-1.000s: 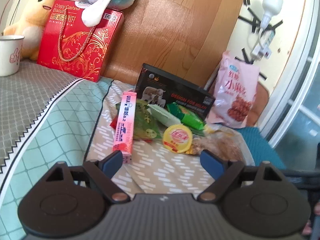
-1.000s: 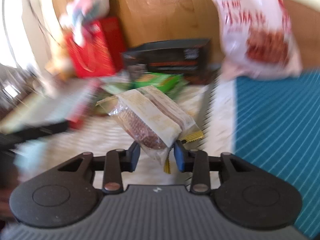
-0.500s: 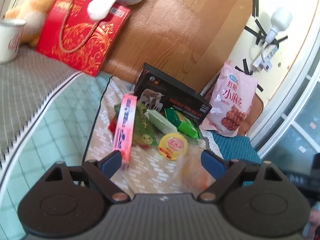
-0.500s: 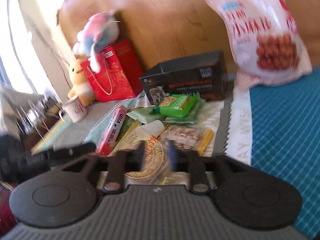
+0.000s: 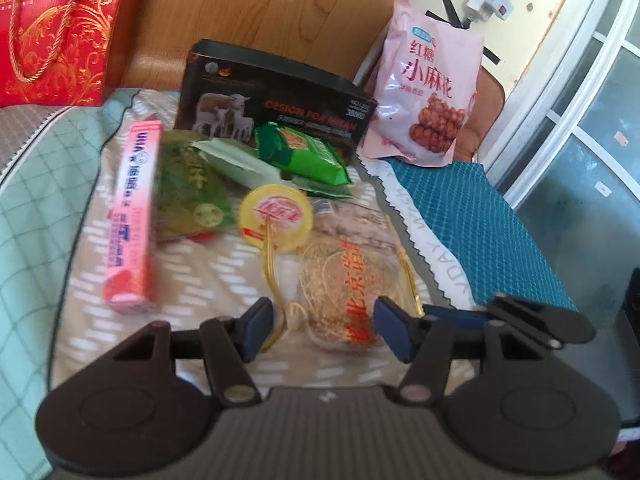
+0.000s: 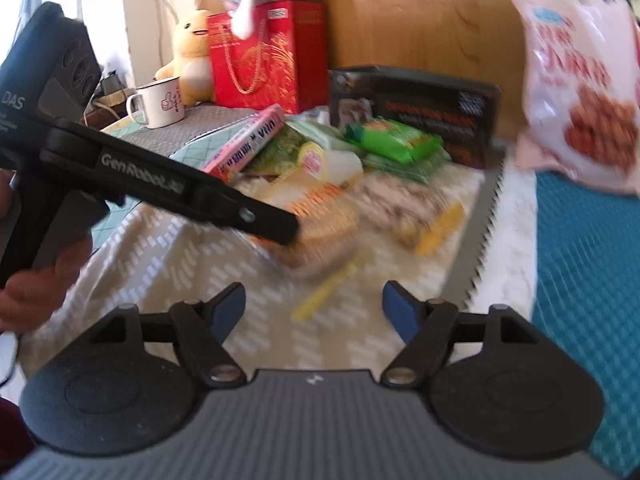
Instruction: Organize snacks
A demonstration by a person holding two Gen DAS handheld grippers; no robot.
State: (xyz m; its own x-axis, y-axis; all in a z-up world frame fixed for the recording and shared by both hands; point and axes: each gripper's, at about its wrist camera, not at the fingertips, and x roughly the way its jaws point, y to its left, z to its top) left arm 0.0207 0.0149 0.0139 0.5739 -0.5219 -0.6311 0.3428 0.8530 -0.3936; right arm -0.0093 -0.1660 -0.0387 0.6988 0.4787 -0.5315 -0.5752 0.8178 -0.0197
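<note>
Left wrist view: left gripper [image 5: 322, 330] with jaws just closed inward around a clear round pastry bag [image 5: 352, 284] on the patterned cloth [image 5: 192, 280], contact of pads not clear; behind it a yellow jelly cup [image 5: 276, 216], pink long box [image 5: 132, 212], green packets [image 5: 304, 152] and black carton [image 5: 276, 100]. Right wrist view: right gripper [image 6: 314, 312] spread and empty, jaws just opened; same pastry bag [image 6: 320, 232] ahead, at the left gripper's tip; white mug [image 6: 160, 104], contents unseen.

We find bare patterned cloth [image 6: 168, 248] open on the near side; the black box [image 5: 276, 100] and pink snack bag [image 5: 432, 92] block the far side.
</note>
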